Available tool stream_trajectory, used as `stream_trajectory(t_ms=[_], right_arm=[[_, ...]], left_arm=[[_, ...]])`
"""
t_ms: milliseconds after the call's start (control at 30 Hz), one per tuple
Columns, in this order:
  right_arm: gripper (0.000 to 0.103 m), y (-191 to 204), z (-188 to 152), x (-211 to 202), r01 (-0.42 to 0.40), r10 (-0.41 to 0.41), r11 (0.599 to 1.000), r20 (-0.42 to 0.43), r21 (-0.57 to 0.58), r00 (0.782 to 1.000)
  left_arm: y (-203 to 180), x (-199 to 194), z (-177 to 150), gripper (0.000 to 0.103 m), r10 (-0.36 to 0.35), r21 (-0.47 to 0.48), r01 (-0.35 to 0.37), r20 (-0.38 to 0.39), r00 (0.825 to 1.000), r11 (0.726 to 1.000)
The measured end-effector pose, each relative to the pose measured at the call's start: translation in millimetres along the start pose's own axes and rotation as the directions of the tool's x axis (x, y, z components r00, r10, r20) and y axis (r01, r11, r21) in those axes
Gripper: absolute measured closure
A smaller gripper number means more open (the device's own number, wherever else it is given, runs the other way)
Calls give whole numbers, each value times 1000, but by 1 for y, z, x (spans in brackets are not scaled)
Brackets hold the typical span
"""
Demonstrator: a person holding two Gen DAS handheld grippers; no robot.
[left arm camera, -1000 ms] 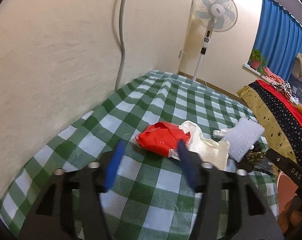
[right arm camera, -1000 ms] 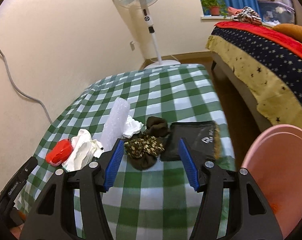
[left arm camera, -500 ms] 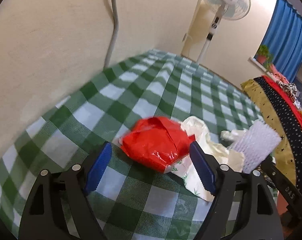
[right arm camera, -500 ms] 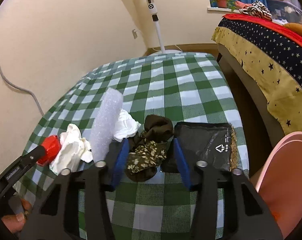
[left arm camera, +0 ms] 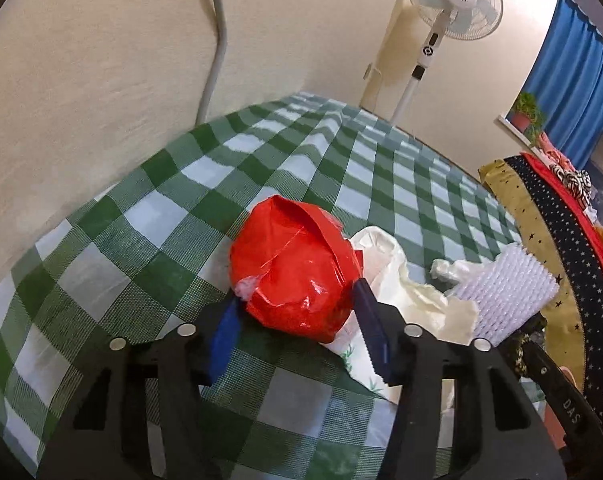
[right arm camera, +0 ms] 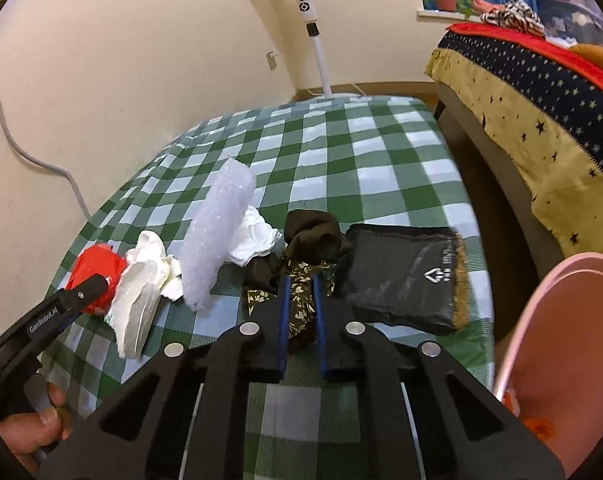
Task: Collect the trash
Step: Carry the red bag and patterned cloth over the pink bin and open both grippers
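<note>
In the left wrist view, the left gripper (left arm camera: 297, 320) had closed in around the red plastic wad (left arm camera: 293, 268), which half a second before lay between widely spread pads. The jaws had just been closing, and both blue pads now sat against the wad's near flanks, gripping it on the green checked tablecloth (left arm camera: 149, 216). The wad also filled more of the picture than it had a second earlier. To its right lay a crumpled white bag (left arm camera: 413, 292), touching the wad, and beyond that the bubble-wrap roll (left arm camera: 509, 292).

In the right wrist view, the right gripper (right arm camera: 301, 304) was clamped on the dark floral cloth (right arm camera: 301, 300) (a second earlier the same cloth lay loose between wide-open pads). Its jaws had just been closing, and only a narrow strip of fabric showed between the blue pads.

This view showed what the other did not: the black pouch (right arm camera: 401, 276) just right of the cloth, the white rag (right arm camera: 253, 240) behind the upright bubble-wrap roll (right arm camera: 217, 236), the rim of a pink bin (right arm camera: 541, 300) off the table's right edge, and the person's hand (right arm camera: 37, 428) on the left tool's handle. Only the left view showed how the pads met the red wad; from the right it was half hidden behind the tool.
</note>
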State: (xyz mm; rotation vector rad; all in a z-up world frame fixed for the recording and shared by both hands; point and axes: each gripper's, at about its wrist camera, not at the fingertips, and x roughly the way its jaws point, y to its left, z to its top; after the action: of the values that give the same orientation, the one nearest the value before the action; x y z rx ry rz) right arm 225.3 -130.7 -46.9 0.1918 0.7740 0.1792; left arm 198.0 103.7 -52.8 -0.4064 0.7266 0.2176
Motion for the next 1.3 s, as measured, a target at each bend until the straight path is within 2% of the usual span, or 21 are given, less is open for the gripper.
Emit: stream_trajectory(t_ms=[133,200,433,667,767,1067,1300], right_arm=[[92,3,5,-17,8,-8,1000,26,-7,1000],[92,6,6,-28,16,-15,1000,40,-15,999],[92,3,8,-71,52,-51,999,81,-8,995],[92,-8,6,-109,109,-108,994,133,3,985],[92,-15,1,-122,142,-141,990,153,9,978],[92,-49,-18,-158,279,-294,955,214,101,931],[92,-74,-29,-177,393,-426,902,218,178,878]], left_arm=[[-7,-12,0,53,10,11,-10,36,999,1000],[-8,-17,-1,59,17,13,-18,50,999,1000],[-15,-32,-4,60,17,25,-19,77,997,1000],[-30,-55,-12,61,-10,110,-2,110,994,994],[-39,-70,-17,61,-47,168,24,132,990,985],[-73,-99,-35,61,-176,296,125,154,972,947],[-106,-108,-52,61,-284,361,227,115,952,905]])
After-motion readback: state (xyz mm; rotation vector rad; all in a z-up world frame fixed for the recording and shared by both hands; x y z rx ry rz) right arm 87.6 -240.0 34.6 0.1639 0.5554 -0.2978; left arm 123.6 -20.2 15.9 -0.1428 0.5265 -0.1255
